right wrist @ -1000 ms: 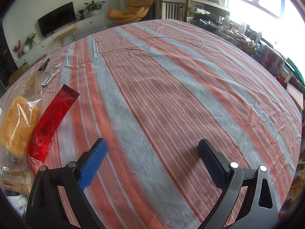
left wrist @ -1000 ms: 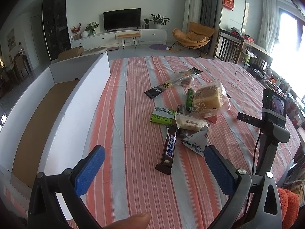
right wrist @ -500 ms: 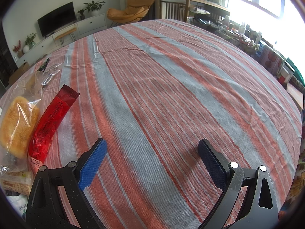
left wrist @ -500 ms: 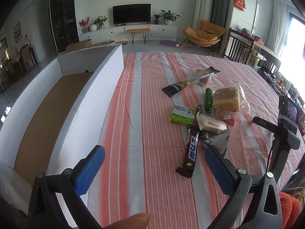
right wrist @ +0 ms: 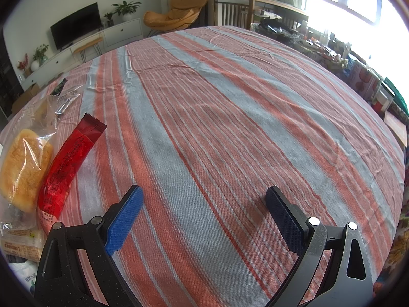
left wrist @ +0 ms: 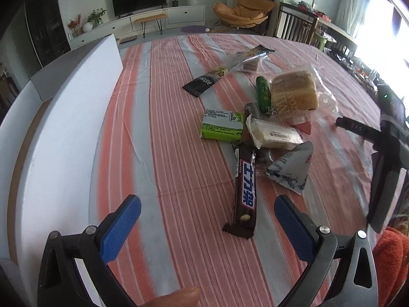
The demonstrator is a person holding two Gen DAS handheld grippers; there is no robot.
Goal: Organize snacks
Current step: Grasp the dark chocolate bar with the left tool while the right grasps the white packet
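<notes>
Striped cloth in red and grey covers the worktop [left wrist: 179,117], a living room with a television behind it. Nothing looks sorted yet: every snack lies in a loose pile ahead of the left hand-held gripper [left wrist: 207,220], and the white box [left wrist: 64,117] to its left shows only bare cardboard. Both the left and the right hand-held gripper [right wrist: 204,212] gape wide, holding nothing. Nearest the left one, the chocolate bar [left wrist: 245,189] lies flat, long axis running straight away from it, its near end just inside the spread fingers.

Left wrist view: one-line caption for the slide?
Open left claw over a striped tablecloth, chocolate bar nearest, snack pile beyond, white box at left.
</notes>
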